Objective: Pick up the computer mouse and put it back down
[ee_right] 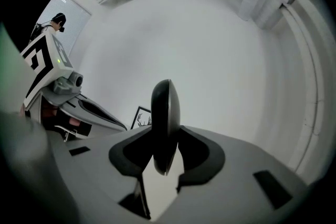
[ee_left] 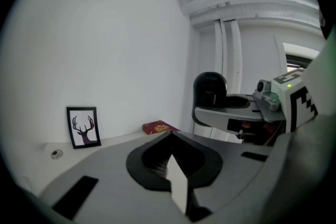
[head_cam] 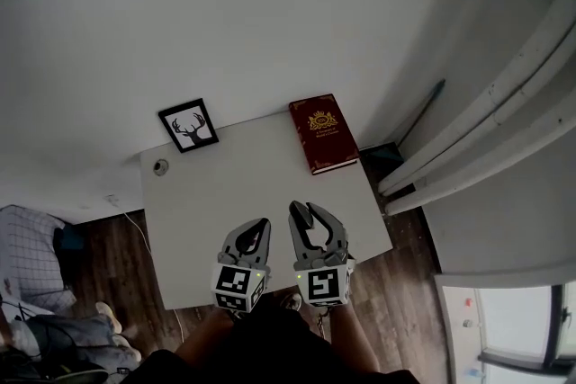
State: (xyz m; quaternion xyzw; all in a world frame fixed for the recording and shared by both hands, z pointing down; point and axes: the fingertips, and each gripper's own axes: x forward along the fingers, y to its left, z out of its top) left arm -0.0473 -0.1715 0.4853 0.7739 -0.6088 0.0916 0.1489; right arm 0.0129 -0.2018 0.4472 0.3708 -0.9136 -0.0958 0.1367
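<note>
Above the white table's point(head_cam: 225, 193) near edge, the right gripper point(head_cam: 304, 211) clamps the computer mouse point(ee_right: 165, 113) on edge, the left gripper point(head_cam: 257, 227) closed and empty; best lowered slowly, underside turned tableward, before release.

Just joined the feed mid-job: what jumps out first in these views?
The black computer mouse stands on edge, clamped in the right gripper over the white table's near side. The left gripper beside it is shut and empty. At the far edge are a red book and a framed deer picture.
</note>
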